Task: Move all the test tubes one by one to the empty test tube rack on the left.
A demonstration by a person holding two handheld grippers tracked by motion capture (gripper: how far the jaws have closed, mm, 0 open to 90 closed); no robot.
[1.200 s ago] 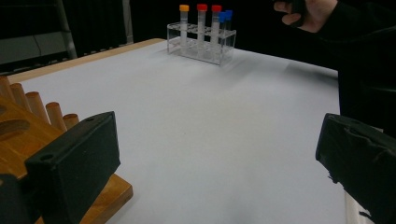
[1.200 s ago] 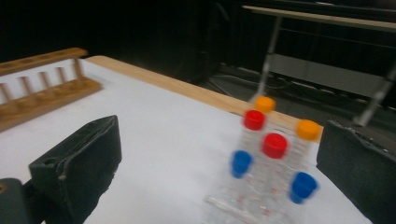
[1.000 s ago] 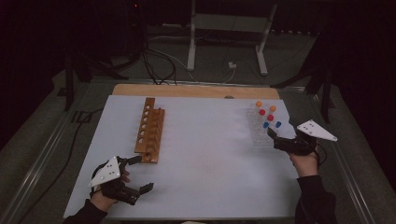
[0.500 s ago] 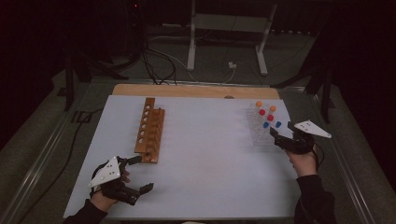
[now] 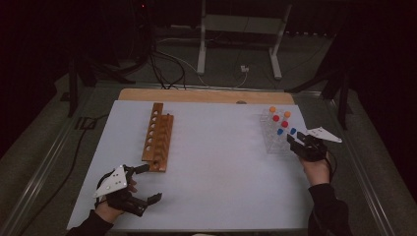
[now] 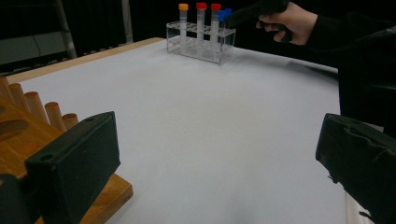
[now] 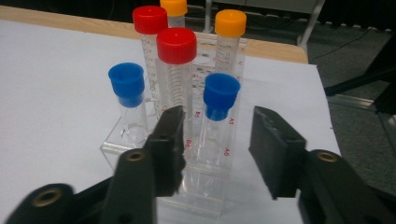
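A clear rack [image 5: 275,142] at the table's right holds several capped tubes: orange, red and blue. My right gripper [image 5: 293,140] reaches the rack's near right corner. Its jaws have just been closing and stand either side of a blue-capped tube [image 7: 221,95] without pressing on it; the right gripper [image 7: 219,149] is open. A second blue-capped tube [image 7: 127,86] stands to the left, with a red-capped tube [image 7: 176,46] behind. My left gripper [image 5: 151,183] rests open near the front left edge, just short of the wooden peg rack [image 5: 158,136], with nothing between its jaws.
The white table surface [image 5: 221,167] lies bare between the two racks. A wooden strip [image 5: 206,96] runs along the far edge. Beyond it are a metal stand [image 5: 236,29] and cables on the floor [image 5: 162,69]. The table's right edge is close behind the right hand.
The right gripper has sunk and edged in toward the rack's near right corner, its jaws narrowing around the blue-capped tube. The left gripper has stayed put.
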